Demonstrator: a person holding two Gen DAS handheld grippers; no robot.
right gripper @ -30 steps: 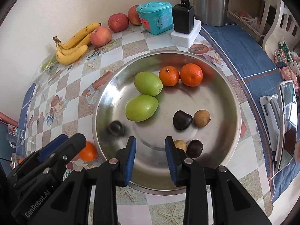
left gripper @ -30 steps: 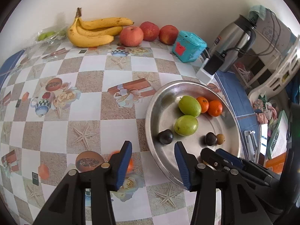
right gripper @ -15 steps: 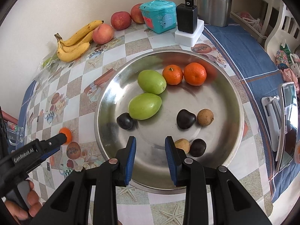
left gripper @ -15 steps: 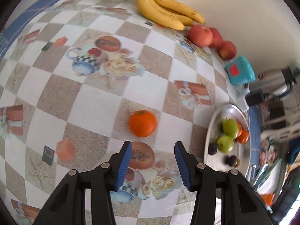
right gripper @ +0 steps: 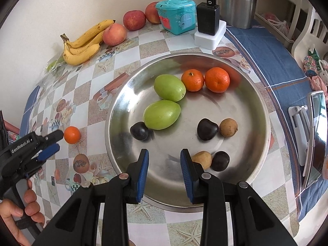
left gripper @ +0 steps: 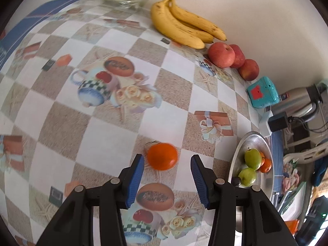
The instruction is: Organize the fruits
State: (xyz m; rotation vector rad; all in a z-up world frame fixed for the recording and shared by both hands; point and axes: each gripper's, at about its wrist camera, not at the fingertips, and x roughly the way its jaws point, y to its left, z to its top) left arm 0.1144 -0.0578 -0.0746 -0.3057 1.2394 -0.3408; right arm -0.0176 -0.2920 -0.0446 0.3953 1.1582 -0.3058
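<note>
1. The left gripper (left gripper: 167, 169) has swung away from the steel plate (right gripper: 260, 110) and now faces the loose orange (left gripper: 162, 156) on the tabletop (left gripper: 102, 135).
2. Its fingers (left gripper: 135, 176) are released, empty, either side of and just short of the orange.
3. The right gripper (right gripper: 164, 164) has kept still over the plate, fingers apart, grasping nothing.
4. Judged next: close on the orange and carry it to the two oranges (right gripper: 205, 80) in the plate.

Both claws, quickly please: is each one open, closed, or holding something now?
Left claw: open, empty, the loose orange on the tablecloth just ahead of its tips.
Right claw: open, empty, over the steel tray.
</note>
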